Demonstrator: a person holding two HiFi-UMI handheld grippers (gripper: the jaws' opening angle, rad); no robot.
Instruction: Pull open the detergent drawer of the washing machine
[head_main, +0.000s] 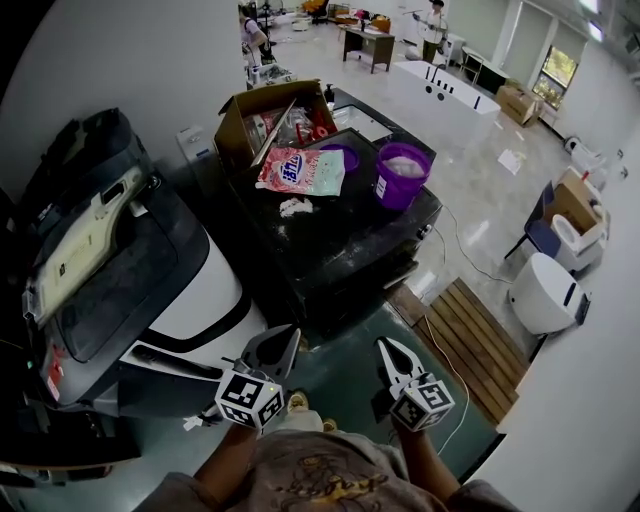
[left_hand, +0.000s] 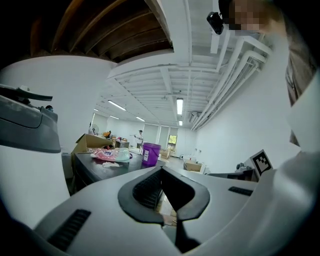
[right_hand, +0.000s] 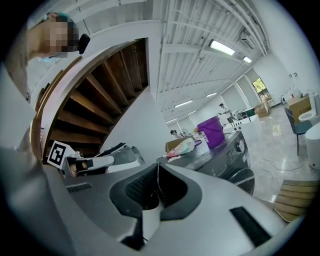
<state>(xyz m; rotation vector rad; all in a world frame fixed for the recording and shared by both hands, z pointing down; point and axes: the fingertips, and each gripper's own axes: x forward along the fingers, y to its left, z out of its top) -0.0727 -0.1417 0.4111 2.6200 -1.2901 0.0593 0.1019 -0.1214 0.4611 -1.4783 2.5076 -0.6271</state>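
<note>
The left gripper (head_main: 285, 342) and right gripper (head_main: 392, 352) are both pressed together and empty, held in the air close to the person's body. Just beyond stands the black washing machine (head_main: 335, 240) (its detergent drawer cannot be made out). On its top, the pink detergent bag (head_main: 300, 170) and purple bucket (head_main: 402, 175) bear labels too small to read.

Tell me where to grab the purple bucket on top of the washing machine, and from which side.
Probably best to take the purple bucket by its rim wall, one jaw inside and one outside, coming down from above on the side nearest the washing machine's front. It stands upright with its top open and no handle shows. The detergent bag crowds the opposite side.
</note>
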